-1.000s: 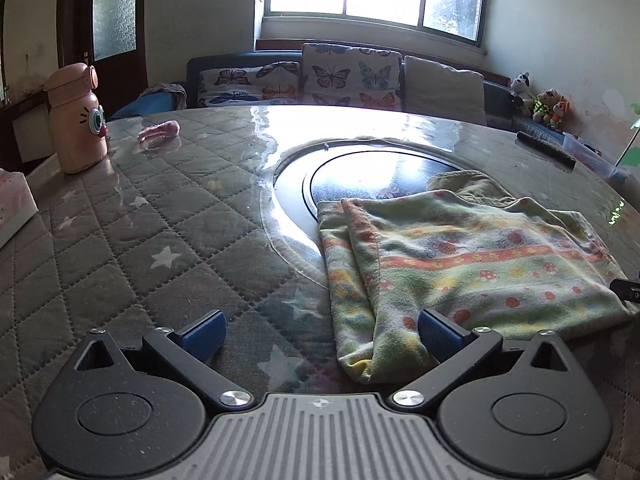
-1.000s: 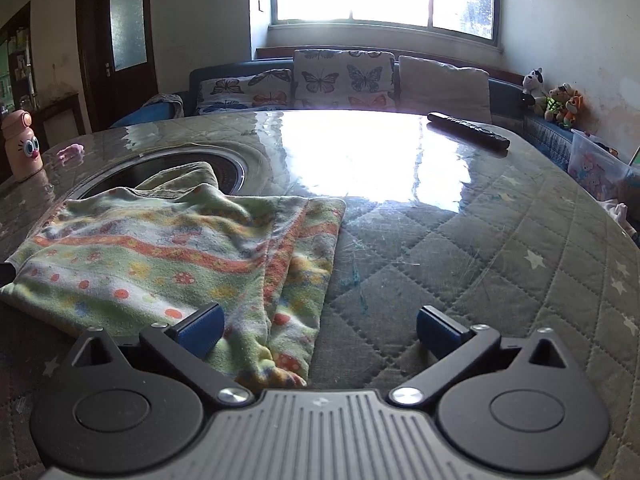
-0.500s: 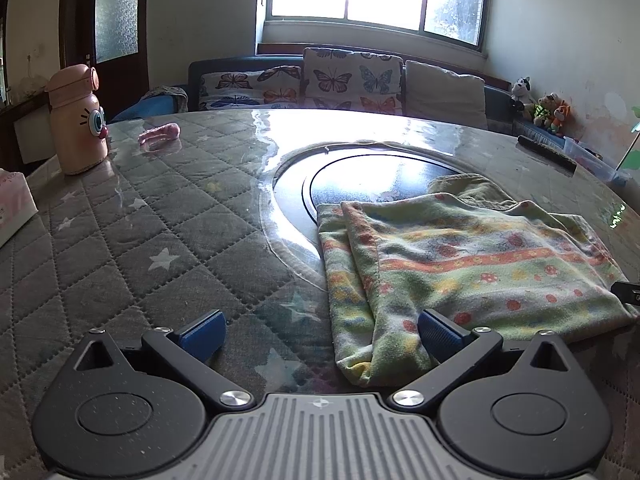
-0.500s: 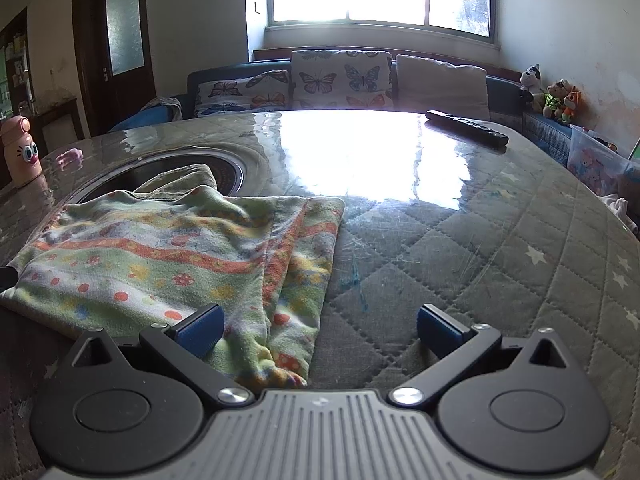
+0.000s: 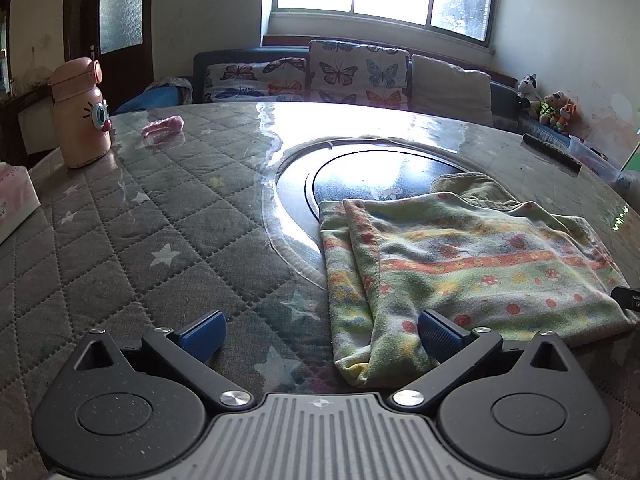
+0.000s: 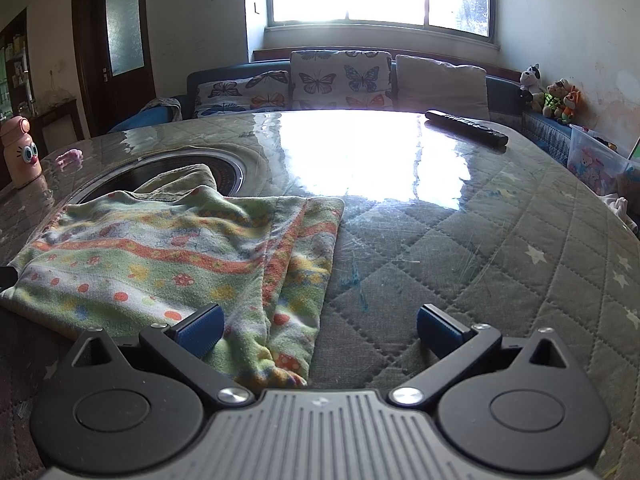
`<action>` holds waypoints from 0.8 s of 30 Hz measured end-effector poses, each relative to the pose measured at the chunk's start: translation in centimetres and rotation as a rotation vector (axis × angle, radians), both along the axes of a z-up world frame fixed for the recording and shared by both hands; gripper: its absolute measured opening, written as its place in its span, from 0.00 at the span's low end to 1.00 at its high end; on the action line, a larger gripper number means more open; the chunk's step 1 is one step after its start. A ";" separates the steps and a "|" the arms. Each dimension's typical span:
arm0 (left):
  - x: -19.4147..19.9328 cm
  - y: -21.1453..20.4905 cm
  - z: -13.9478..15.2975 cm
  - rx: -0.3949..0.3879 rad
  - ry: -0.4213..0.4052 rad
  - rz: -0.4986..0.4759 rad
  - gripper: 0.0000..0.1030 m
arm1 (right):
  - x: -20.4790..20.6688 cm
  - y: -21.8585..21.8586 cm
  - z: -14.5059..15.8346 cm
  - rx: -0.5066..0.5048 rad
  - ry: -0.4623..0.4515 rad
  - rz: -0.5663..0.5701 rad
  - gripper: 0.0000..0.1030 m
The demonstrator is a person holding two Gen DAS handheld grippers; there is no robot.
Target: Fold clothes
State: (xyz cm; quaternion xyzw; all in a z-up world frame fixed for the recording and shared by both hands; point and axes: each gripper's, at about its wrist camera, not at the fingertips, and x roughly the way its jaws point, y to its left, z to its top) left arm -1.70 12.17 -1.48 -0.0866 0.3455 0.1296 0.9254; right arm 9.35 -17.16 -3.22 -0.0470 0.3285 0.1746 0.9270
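A folded green garment (image 5: 472, 264) with orange stripes and dots lies flat on the quilted table, partly over the dark round inset. It also shows in the right wrist view (image 6: 168, 256). My left gripper (image 5: 320, 334) is open and empty, low over the table at the garment's near left corner; its right finger is over the cloth edge. My right gripper (image 6: 318, 330) is open and empty at the garment's near right corner, its left finger over the cloth.
A pink bottle (image 5: 80, 114) and a pink clip (image 5: 162, 128) stand at the far left, a tissue box (image 5: 14, 200) at the left edge. A black remote (image 6: 466, 128) lies at the far right. The dark round inset (image 5: 372, 176) sits mid-table. A sofa stands behind.
Both grippers have risen or tilted slightly; the garment and the open jaws look unchanged.
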 end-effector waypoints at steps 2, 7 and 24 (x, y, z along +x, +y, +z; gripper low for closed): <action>0.0 0.1 0.4 -0.006 0.001 0.006 1.00 | 0.0 0.0 0.0 0.000 0.000 0.000 1.00; 0.7 -0.3 1.8 0.016 -0.030 -0.018 1.00 | 0.0 0.0 0.0 0.000 0.001 0.000 1.00; 6.7 -4.1 2.9 0.080 -0.063 -0.209 1.00 | 0.7 1.8 3.8 0.080 -0.032 0.126 1.00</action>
